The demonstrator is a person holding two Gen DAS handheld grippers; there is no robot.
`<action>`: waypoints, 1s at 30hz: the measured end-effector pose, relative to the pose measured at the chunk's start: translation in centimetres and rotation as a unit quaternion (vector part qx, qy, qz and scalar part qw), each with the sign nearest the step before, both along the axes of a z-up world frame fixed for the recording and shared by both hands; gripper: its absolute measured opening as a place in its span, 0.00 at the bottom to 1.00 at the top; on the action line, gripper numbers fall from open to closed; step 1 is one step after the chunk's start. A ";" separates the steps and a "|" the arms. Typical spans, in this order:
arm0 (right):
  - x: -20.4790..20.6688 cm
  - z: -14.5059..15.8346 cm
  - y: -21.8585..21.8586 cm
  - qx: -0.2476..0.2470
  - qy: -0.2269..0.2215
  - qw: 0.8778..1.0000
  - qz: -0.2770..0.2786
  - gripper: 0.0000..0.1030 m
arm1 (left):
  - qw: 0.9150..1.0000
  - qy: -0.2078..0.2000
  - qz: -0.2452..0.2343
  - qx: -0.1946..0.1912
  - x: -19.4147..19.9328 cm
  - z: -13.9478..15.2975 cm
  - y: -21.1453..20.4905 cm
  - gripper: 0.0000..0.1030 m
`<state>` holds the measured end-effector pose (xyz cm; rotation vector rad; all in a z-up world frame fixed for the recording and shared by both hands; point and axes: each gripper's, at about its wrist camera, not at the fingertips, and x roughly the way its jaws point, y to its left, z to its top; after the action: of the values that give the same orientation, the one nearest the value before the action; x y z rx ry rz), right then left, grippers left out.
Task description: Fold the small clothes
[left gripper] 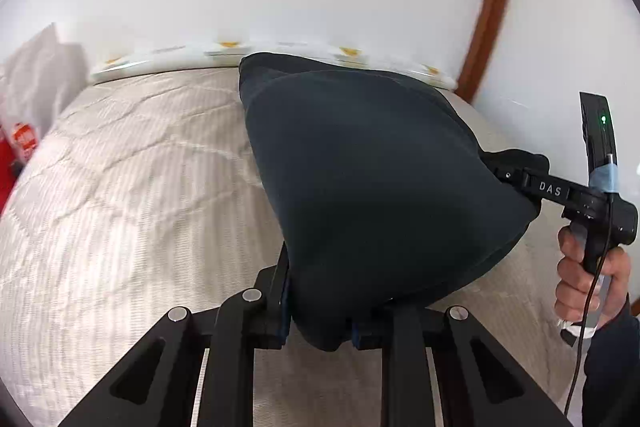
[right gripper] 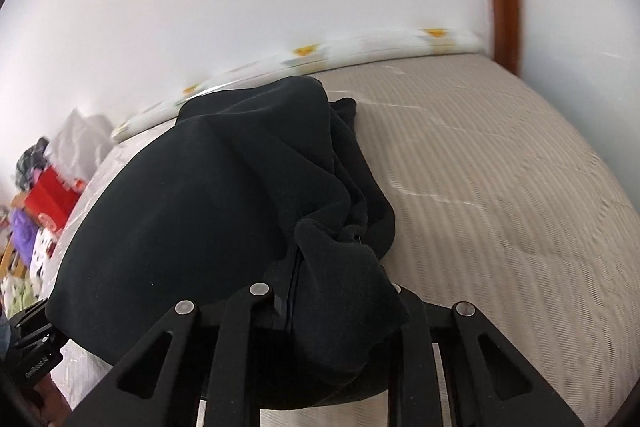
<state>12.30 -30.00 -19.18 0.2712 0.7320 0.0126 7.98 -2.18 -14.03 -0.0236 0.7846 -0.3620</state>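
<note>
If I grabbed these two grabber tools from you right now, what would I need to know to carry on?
Left gripper: shut on one end of the dark garment.
Right gripper: shut on the garment's other end, which is bunched up there.
The garment hangs between the two grippers, lifted over the beige mattress, with its far part drooping toward the bed.
Done: both ends picked up. No neat fold shows yet.
Left: lay it flat on the mattress, fold it, let go.
A red box and other clutter sit off the bed's left side, clear of the work.

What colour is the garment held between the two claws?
Plain black, perhaps very dark navy, with no pattern: the garment shows best in the left wrist view.
</note>
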 end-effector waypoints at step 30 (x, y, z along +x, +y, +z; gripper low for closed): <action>-3.4 3.2 6.3 -0.077 -0.025 0.995 0.061 0.29 | 0.999 0.026 0.029 -0.023 -3.0 0.0 7.7 0.26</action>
<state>8.86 -23.66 -15.97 0.0784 0.6955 0.0789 5.00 5.52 -14.07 -0.0987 0.8251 -0.3258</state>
